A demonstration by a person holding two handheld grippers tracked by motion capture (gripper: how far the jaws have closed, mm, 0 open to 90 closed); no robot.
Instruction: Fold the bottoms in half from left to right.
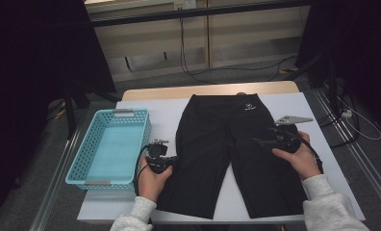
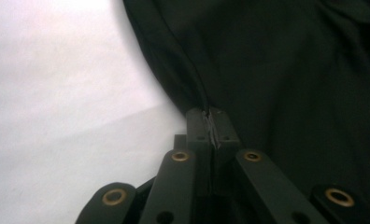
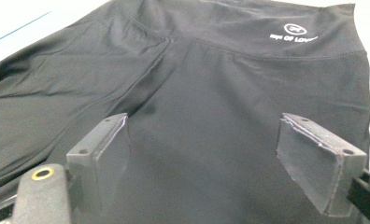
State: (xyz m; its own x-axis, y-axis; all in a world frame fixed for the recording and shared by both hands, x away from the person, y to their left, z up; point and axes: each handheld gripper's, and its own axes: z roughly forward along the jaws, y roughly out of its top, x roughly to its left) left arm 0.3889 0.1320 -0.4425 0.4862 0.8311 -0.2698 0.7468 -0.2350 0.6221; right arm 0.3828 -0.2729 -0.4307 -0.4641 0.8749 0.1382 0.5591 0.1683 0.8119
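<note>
Shorts [image 1: 227,144]: left gripper [image 2: 212,125] looks clamped on the outer leg hem, so w/ right gripper [image 3: 230,154] wide open, empty above fabric, pinch before lifting.

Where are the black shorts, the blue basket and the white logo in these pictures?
black shorts [image 1: 212,144]: high view, on the leg at the left.
blue basket [image 1: 85,150]: high view, on its left wall.
white logo [image 3: 294,30]: right gripper view, on the round mark on the waistband.

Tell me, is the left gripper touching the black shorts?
Touching. In the left gripper view, the left gripper has its fingers shut together right on the side edge of the black shorts, pinching the fabric.
</note>
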